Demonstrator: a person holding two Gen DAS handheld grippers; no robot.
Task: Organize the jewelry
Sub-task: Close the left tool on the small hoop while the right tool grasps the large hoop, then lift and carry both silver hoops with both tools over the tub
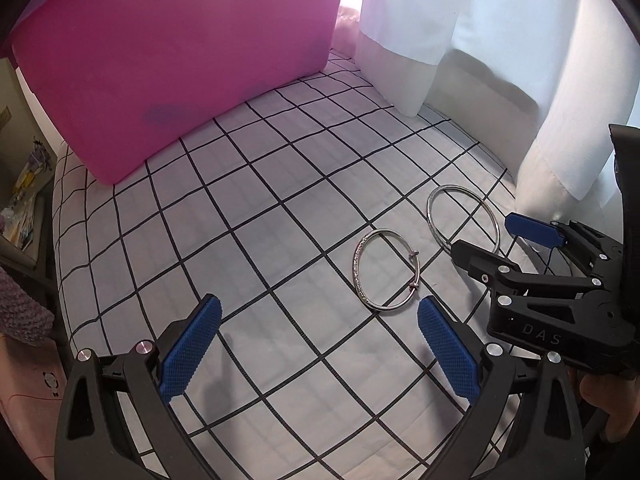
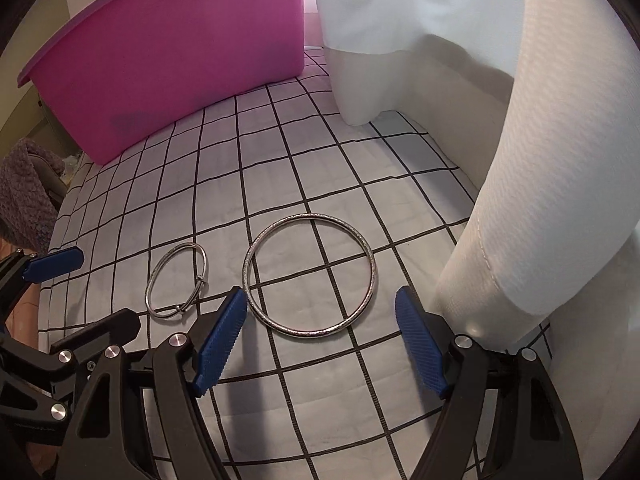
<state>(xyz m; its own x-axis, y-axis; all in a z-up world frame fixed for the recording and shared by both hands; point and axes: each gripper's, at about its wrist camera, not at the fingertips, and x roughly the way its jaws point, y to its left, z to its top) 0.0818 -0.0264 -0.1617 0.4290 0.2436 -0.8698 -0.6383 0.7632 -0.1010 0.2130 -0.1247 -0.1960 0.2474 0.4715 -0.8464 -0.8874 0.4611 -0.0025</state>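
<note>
Your left hand-held gripper (image 1: 318,342) and right hand-held gripper (image 2: 320,342) both gape; the bangle (image 2: 310,275) lies at the right one's 12 o'clock.

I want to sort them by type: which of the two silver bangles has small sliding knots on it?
The smaller bangle, lying left of the plain closed bangle on the checked cloth. Two small wire knots sit on its rim; the other is one unbroken ring.

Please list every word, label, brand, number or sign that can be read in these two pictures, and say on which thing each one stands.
"DAS": pale raised letters on the black body of the right tool, seen in the left wrist view.
Nothing else can be read. The pink bin has only a dark smudge with no letters. The two silver bangles show surface texture, no legible marking. The items at the left edge are too blurred.
</note>
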